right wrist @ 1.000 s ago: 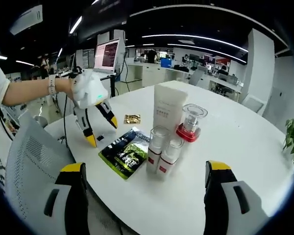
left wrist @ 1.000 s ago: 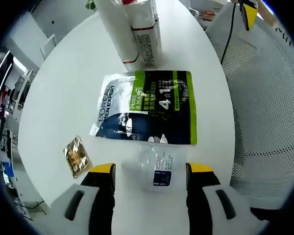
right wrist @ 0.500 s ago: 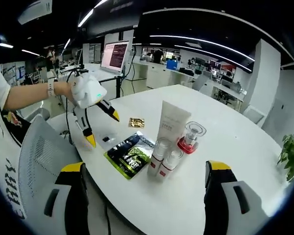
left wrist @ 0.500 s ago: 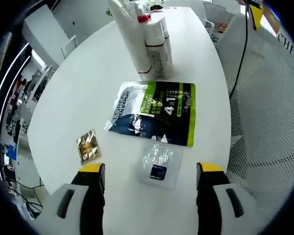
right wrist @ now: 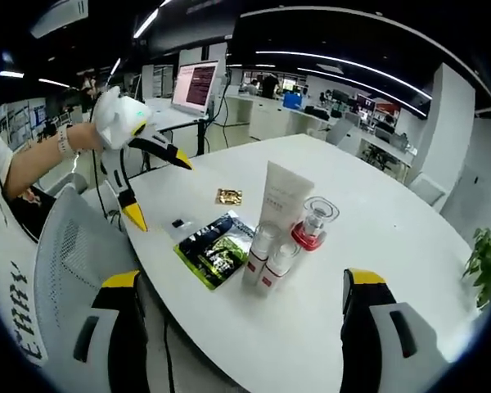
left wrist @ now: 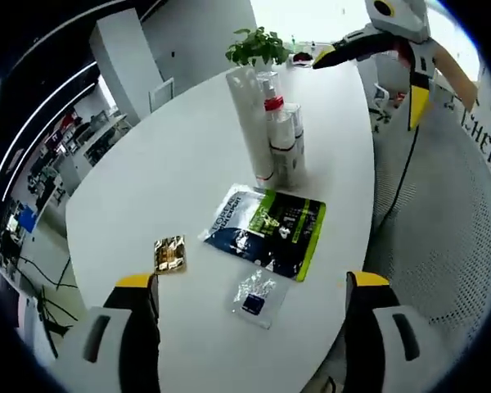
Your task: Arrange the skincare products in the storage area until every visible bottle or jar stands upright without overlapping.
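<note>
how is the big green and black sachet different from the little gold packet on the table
The green and black sachet is much larger than the gold packet. The sachet carries printed lettering on dark blue, white and green panels; the gold packet is plain and shiny, apart from darker patches. The sachet lies right by the upright bottles; the gold packet sits apart on bare table. Both lie flat.

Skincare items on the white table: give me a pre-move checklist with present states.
1. White tube upright: ok.
2. Two red-banded bottles upright, not overlapping: ok.
3. Red-collared pump bottle upright: ok.
4. Green-and-black sachet, clear sachet and gold packet lying flat, apart from each other: ok.
5. Left gripper open, holding nothing: ok.
6. Right gripper open, holding nothing: ok.
</note>
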Demonstrator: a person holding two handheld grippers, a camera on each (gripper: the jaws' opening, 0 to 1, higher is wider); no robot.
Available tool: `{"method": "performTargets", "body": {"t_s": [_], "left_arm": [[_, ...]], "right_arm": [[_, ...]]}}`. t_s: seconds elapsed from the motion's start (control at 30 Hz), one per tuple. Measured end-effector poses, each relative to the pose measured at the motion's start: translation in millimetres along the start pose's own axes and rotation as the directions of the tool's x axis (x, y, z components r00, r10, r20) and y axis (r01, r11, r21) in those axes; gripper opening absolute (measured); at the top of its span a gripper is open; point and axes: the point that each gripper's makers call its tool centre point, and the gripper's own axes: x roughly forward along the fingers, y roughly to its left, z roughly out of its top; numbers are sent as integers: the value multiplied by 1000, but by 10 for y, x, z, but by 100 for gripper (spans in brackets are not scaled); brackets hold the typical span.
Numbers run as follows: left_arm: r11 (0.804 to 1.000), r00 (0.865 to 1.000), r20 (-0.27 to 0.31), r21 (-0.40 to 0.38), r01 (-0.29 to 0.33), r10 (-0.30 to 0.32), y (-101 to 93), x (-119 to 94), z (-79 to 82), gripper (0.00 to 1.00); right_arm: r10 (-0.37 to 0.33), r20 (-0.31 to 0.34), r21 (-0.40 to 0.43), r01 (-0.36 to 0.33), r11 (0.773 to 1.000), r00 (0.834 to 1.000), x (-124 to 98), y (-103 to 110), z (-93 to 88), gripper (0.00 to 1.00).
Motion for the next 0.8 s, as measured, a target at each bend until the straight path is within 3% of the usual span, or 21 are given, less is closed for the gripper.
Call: {"method": "performTargets", "body": {"t_s": [0.1, 0.37, 0.8], "left_arm": [[998, 999, 42, -48, -29, 31, 18, -114, 92, 95], [997, 997, 51, -57, -59, 62, 44, -243, 158, 99], [990, 993, 75, -120, -79, 88, 159, -310, 140, 99]], "right_arm": [[1, 2, 0, -1, 1000, 1000, -5, -14, 8, 100], [-2, -10, 4, 2, 1000, 1000, -18, -49, -5, 100], [10, -21, 4, -10, 1000, 1000, 12, -90, 2, 100]]}}
